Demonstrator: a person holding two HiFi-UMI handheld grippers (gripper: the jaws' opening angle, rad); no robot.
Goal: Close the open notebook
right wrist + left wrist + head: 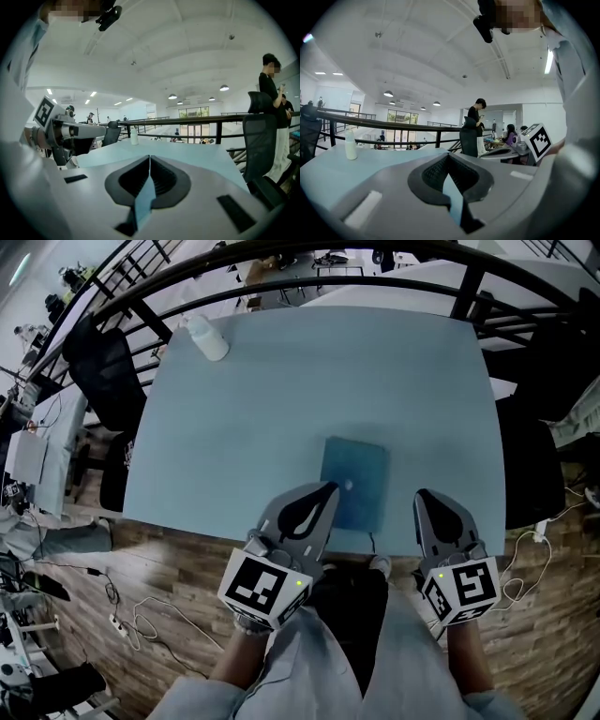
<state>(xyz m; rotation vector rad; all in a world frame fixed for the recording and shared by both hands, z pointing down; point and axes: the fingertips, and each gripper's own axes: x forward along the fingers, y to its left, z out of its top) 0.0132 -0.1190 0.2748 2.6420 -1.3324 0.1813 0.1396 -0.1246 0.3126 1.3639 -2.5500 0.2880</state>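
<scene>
A blue notebook [356, 479] lies closed and flat on the pale blue table [281, 409], near its front edge. My left gripper [328, 488] hovers over the notebook's near left corner, raised off it, jaws shut with nothing between them. My right gripper [422, 495] hangs to the right of the notebook, also raised, shut and empty. In the left gripper view the left gripper [449, 155] has its tips meeting. The right gripper view shows the right gripper [149, 158] with its tips together too. Both gripper views look out level over the table, and neither shows the notebook.
A white bottle [206, 338] stands at the table's far left corner. A black railing [309, 282] runs behind the table. Office chairs stand at the left [103, 371] and right [260, 140]. A person [474, 126] stands beyond the railing. Cables lie on the wooden floor [141, 615].
</scene>
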